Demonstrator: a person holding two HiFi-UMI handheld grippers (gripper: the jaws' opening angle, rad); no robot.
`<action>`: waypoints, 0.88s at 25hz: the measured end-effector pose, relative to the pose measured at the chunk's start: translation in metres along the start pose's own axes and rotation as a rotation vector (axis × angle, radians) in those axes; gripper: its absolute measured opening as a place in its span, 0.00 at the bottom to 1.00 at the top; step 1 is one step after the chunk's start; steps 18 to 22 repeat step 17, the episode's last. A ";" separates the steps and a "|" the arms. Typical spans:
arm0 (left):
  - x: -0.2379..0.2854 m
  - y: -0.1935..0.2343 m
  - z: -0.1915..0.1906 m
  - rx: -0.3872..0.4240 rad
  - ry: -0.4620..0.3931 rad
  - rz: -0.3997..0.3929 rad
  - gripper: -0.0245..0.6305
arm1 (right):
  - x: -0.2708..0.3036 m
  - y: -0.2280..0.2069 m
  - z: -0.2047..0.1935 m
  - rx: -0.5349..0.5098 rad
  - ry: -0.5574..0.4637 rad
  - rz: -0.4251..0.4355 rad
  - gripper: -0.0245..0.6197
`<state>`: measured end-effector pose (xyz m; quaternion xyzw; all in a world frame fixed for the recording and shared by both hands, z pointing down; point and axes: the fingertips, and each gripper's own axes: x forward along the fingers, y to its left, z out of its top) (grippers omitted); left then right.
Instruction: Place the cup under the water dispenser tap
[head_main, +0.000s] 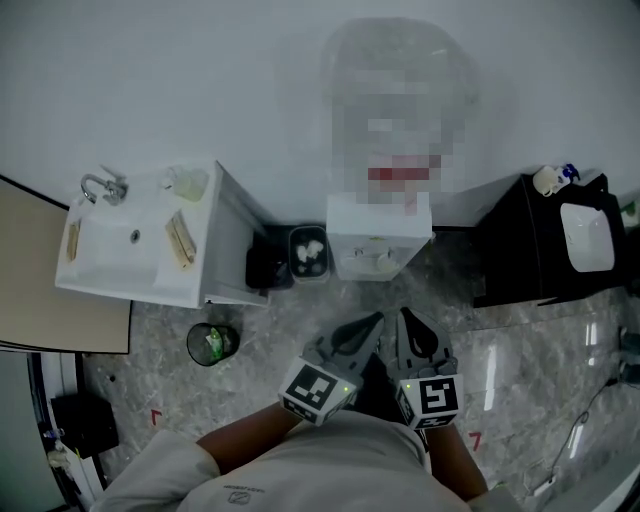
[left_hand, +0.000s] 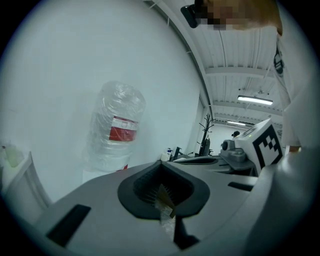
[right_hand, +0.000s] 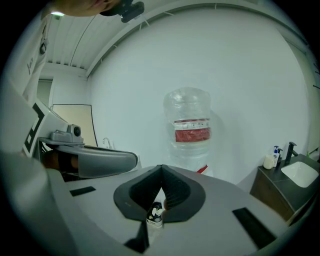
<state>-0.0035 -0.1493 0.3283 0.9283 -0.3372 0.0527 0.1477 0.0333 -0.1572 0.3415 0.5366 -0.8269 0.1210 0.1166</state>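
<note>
Facing water dispenser (head_main: 380, 228); tap (head_main: 377, 257) hard to make out

right gripper (right_hand: 160, 175) jaws closed together, lower centre; water bottle (right_hand: 189, 125) mid-frame; left gripper (right_hand: 95, 161) at left.

We saw a white water dispenser (head_main: 378, 240) against a white wall (head_main: 200, 80), its clear bottle (right_hand: 187, 102) banded by a red label (right_hand: 192, 132), and the floor (head_main: 530, 370) was grey with pale marbling. To the left stood a white sink unit (head_main: 140, 262) beside a beige panel (head_main: 40, 270), with a black bin (head_main: 212, 343) showing green inside nearer us, while to the right a black cabinet (head_main: 520, 245) carried a white basin (head_main: 587, 237). The left gripper (head_main: 376, 320) and right gripper (head_main: 404, 316) were grey with black ribbed pads (right_hand: 176, 190), and each marker cube (head_main: 318, 390) was patterned in black and white squares.
</note>
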 end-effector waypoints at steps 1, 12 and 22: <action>-0.001 0.000 0.002 0.005 -0.001 0.000 0.04 | -0.001 0.001 0.002 -0.001 -0.002 0.000 0.06; 0.000 0.000 0.012 0.028 -0.029 0.002 0.04 | -0.004 0.001 0.011 -0.009 -0.019 -0.009 0.06; 0.000 0.007 0.011 0.025 -0.035 0.005 0.04 | 0.001 0.004 0.009 -0.009 -0.015 -0.011 0.06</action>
